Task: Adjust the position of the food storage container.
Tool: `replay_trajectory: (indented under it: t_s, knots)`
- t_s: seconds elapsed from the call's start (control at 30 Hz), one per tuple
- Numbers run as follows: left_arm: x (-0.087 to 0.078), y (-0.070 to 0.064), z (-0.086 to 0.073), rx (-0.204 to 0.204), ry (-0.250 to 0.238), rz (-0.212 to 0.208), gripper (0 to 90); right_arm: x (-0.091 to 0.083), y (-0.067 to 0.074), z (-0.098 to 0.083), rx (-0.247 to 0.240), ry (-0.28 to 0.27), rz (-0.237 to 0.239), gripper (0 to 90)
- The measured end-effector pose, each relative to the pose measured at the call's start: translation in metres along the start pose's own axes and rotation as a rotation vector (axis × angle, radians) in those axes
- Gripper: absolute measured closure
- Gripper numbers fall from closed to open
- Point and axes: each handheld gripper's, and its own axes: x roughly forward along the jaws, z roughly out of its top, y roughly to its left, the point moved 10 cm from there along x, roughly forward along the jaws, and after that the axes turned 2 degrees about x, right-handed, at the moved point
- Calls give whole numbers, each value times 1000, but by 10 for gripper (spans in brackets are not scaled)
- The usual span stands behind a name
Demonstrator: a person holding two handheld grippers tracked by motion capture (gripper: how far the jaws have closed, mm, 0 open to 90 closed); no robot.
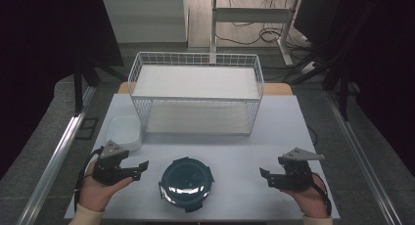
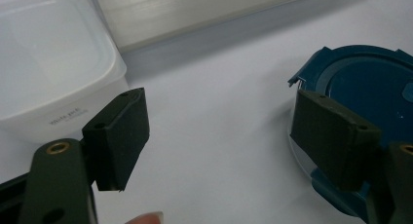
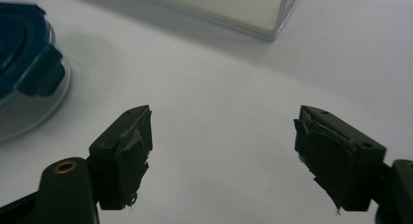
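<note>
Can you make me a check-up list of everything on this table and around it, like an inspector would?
Surface: white table, flat, no spills seen.
Job's things: round container with a dark blue clip lid at the front middle, lid on; it stands between the two grippers, touched by neither.
Clutter: white lidded plastic box at the left; white wire shelf rack at the back, both shelves bare.
Grippers: left gripper open, nothing between its jaws; right gripper open, nothing between its jaws. Both point toward the container.
Cables: a black cable loops by the left hand; loose cables on the floor behind the table.
Surroundings: grey floor, dark curtains, metal rails along both sides.
</note>
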Motion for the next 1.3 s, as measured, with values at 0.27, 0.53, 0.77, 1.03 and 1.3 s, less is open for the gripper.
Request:
replay_trajectory:
  t_s: [0.27, 0.53, 0.77, 1.03, 1.3]
  knots:
    - [5, -7, -4, 5, 18, -24, 213, 4, -2, -1, 27, -16, 19, 237]
    - [8, -11, -7, 22, 34, -28, 204, 7, 5, -1, 8, 4, 39, 243]
    - [6, -16, -6, 35, 29, -32, 209, 6, 2, 2, 23, 1, 30, 249]
    - [-6, -24, 0, 53, 6, -50, 209, 1, 11, 8, 6, -9, 21, 244]
    - [-19, -31, 8, 66, -28, -20, 293, 4, 8, 5, 17, 0, 20, 244]
